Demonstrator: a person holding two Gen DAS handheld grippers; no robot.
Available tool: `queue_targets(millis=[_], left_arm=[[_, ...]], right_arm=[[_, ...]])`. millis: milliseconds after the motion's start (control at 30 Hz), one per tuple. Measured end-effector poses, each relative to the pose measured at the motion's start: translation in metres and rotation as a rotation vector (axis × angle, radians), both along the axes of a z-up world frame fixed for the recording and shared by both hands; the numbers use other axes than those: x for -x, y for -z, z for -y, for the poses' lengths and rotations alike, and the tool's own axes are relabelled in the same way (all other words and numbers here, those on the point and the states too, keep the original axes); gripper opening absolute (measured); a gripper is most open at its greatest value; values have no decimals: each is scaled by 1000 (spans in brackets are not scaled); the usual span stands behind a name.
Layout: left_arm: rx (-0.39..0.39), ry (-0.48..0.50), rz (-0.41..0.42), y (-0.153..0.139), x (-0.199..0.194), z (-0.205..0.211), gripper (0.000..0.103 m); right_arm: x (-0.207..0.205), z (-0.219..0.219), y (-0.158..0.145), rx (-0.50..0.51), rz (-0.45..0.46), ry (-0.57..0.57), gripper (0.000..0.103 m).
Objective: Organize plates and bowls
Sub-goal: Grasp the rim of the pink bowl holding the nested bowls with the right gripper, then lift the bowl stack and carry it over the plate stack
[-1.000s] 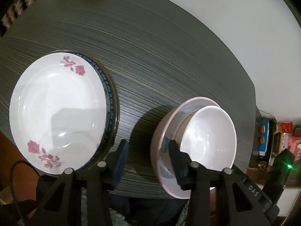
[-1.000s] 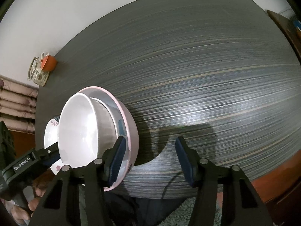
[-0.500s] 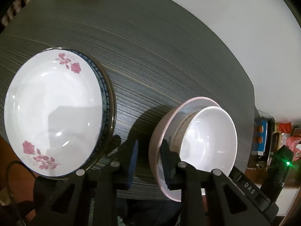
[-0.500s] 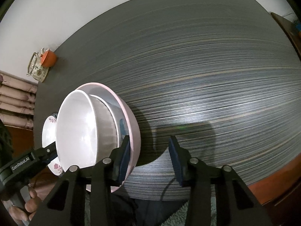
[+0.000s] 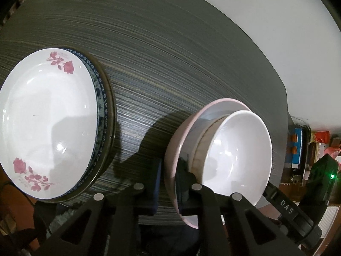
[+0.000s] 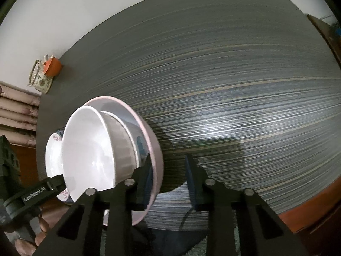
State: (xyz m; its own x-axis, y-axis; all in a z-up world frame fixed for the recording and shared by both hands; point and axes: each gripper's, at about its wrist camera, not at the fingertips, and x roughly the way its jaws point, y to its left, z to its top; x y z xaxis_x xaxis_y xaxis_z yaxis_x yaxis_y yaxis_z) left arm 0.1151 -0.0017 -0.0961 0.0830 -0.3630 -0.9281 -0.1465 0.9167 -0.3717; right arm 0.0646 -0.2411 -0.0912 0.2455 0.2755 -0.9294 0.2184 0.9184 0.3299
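A stack of nested bowls stands near the front edge of the dark striped table [image 5: 170,53]: a pink bowl [image 5: 172,149] outermost and a white bowl [image 5: 238,153] on top. My left gripper [image 5: 169,166] is shut on the pink bowl's near rim, one pad inside and one outside. In the right wrist view the pink bowl [image 6: 156,149] has its rim between my right gripper's [image 6: 168,160] closing jaws. The inner pad lies against the rim; the outer pad still stands apart from the wall. Left of the bowls lies a rose-patterned plate [image 5: 46,117] on blue-rimmed plates.
A small teapot with an orange lid [image 6: 42,74] sits at the table's far corner by the white wall. Cluttered shelves [image 5: 309,145] stand beyond the table's right end. A hand [image 6: 40,234] holds the left gripper low at the left. The table's brown front edge [image 6: 319,202] runs close.
Both grippers' jaws have narrowed. The left pads have closed onto the pink bowl's rim, and the right pads have drawn in around the opposite rim. The bowls and plates stayed in place.
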Motion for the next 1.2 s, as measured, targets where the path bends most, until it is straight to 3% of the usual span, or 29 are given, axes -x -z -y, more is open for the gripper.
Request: queue_targets(millis=[567, 1200], left_arm=[[-47, 14, 26, -6, 4, 17, 7], [-68, 29, 59, -10, 4, 23, 7]], right_arm=[[0, -18, -6, 29, 9, -36, 10], [4, -25, -4, 56, 36, -41, 10]])
